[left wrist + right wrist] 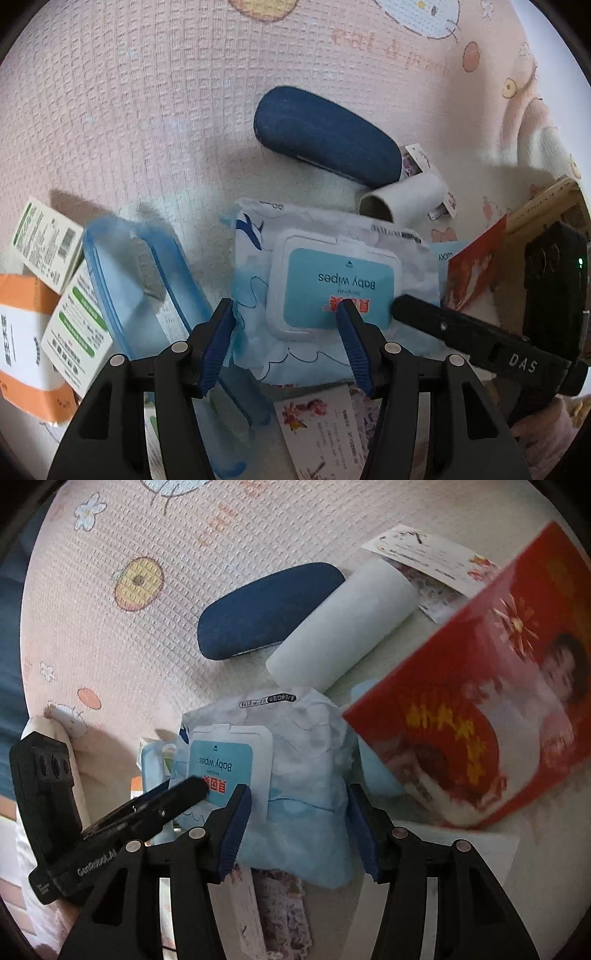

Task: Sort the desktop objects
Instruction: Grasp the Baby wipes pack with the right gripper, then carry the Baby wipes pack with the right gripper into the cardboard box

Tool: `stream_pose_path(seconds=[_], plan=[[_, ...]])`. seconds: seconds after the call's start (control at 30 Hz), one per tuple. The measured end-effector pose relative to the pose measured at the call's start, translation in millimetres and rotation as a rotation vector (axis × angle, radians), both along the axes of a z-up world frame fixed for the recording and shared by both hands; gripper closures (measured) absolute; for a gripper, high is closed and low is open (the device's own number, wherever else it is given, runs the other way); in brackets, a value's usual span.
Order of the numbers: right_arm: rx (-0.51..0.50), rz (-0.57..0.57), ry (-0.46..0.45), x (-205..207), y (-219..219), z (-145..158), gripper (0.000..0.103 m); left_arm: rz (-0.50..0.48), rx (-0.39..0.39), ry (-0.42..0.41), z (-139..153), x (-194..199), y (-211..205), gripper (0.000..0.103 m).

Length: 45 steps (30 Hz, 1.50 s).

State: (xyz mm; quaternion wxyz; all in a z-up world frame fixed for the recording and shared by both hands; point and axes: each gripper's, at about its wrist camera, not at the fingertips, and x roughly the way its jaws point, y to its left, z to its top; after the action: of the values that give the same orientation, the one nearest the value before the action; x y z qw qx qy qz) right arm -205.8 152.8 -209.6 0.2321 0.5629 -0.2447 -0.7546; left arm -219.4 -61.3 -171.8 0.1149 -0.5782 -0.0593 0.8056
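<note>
both tongs, left (286, 341) and right (299, 821), gaped open around the wipes (332, 284) at lower centre, so a double pinch risked crumpling or dropping the soft pack.

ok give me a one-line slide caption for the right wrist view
Open right claw straddling a pale blue baby wipes pack, with a dark blue glasses case and white roll beyond.
</note>
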Motion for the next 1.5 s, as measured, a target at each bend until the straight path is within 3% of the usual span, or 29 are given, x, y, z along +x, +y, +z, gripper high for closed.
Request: stream_pose_path(seconds=[0.17,0.37,0.53,0.63,0.7,0.8,0.9,1.03,1.17,1.37,1.5], plan=[[0.02,0.017,-0.016,-0.6,-0.6,2.3,0.052,0.01,-0.018,-0.027,-2.6,13.7,-5.4,0.043],[0.022,0.034,-0.005,2.5,-3.2,0.7,0.051,0.096,0.045,-0.001,-1.6,-0.6,-11.4,0.043],[-0.034,0.022,-0.02,-3.6,2.2,-7.4,0.05,0.034,-0.004,0.039,3.4,-1.4,-1.0,0.051],[-0.017,0.03,0.001,-1.0,-0.1,-4.7,0.052,0.041,0.003,0.044,5.0,-2.3,-4.4,0.056],[0.009,0.034,0.02,0.4,-4.6,0.8,0.055,0.075,0.027,0.054,7.4,-0.8,-9.6,0.066],[0.04,0.043,0.053,4.3,-5.4,8.9,0.059,0.162,0.124,0.046,11.0,0.6,-24.9,0.073],[0.069,0.062,0.098,9.8,-2.6,22.0,0.06,0.202,0.19,0.065,19.1,4.8,-31.4,0.074],[0.106,0.066,0.188,18.5,-3.0,51.4,0.061,0.177,0.179,0.139,45.3,13.5,-23.4,0.074],[0.11,0.047,0.274,24.9,4.5,86.9,0.061,0.162,0.225,0.214,83.0,20.6,-22.5,0.074],[0.109,-0.018,0.398,40.8,28.1,141.5,0.061,0.089,0.251,0.354,138.3,33.5,5.0,0.074],[0.145,-0.063,0.476,60.8,50.6,174.7,0.061,0.02,0.31,0.401,163.3,34.2,33.9,0.074]])
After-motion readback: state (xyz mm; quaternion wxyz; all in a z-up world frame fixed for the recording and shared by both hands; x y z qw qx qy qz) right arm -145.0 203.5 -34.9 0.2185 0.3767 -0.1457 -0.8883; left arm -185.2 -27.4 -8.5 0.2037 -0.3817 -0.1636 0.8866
